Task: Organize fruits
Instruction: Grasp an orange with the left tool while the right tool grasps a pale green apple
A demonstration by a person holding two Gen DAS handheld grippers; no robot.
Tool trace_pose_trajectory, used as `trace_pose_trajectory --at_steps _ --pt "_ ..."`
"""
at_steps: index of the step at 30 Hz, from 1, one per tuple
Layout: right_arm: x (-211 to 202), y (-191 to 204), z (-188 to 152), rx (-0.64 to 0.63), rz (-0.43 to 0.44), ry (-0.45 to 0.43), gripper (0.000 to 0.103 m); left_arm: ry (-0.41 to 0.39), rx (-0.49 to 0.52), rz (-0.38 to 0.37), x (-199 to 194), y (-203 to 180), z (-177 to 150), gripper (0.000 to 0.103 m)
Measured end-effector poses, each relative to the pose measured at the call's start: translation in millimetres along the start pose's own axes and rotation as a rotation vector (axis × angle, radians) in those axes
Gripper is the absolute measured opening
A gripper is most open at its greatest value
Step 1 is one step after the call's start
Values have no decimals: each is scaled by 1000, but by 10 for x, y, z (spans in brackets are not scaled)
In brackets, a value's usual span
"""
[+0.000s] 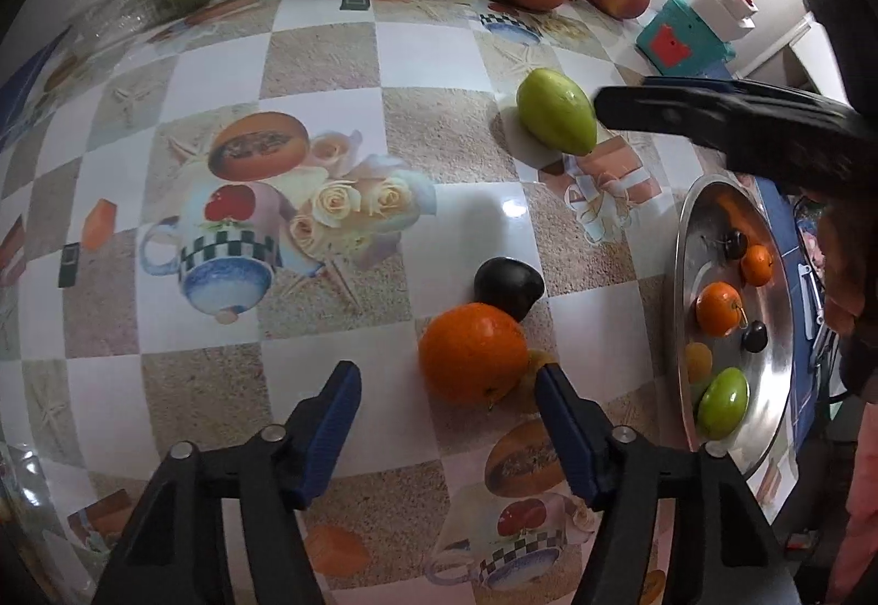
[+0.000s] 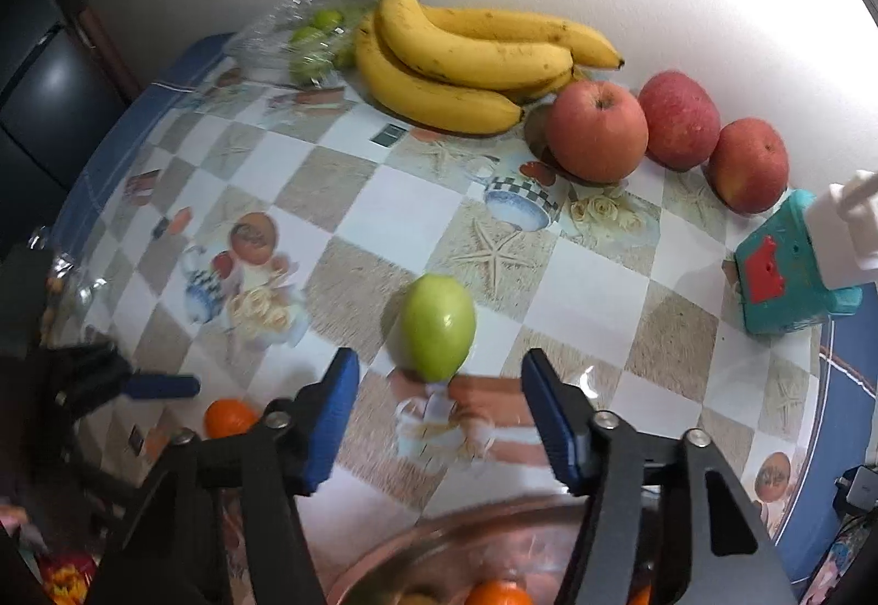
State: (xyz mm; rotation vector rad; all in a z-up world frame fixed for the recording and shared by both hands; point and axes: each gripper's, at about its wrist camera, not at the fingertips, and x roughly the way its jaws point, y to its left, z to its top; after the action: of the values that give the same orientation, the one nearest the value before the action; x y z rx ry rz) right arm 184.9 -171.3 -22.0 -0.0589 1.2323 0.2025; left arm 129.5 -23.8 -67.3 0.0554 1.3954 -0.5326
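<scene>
An orange lies on the patterned tablecloth with a dark plum touching its far side. My left gripper hangs over it, open; the orange sits ahead of the tips, nearer the right pad, and neither pad presses on it. A green fruit lies alone mid-table. My right gripper is open just short of it, nothing between its pads. In the left wrist view, a right gripper finger reaches beside the green fruit. The steel bowl holds small oranges, dark plums and a green fruit.
Bananas and three red apples lie along the wall at the back. A clear bag of green fruit sits back left. A teal box stands at the right. The bowl's rim is right under my right gripper.
</scene>
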Motion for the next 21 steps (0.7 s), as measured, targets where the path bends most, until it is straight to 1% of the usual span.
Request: trace_pose_trajectory --at_steps 2,6,11,16,21 --pt "96 -12 46 13 -4 18 51 -5 1 -7 7 -6 17 66" --pt "222 -8 89 25 0 39 50 -5 4 -22 24 -34 35 62" --pt "356 47 97 24 2 71 43 -2 5 -45 86 -74 68 60" --pt "454 37 106 44 0 83 41 -8 1 -58 118 -102 114 56" --pt "499 37 119 57 10 92 41 -13 -37 -82 157 -51 170 53"
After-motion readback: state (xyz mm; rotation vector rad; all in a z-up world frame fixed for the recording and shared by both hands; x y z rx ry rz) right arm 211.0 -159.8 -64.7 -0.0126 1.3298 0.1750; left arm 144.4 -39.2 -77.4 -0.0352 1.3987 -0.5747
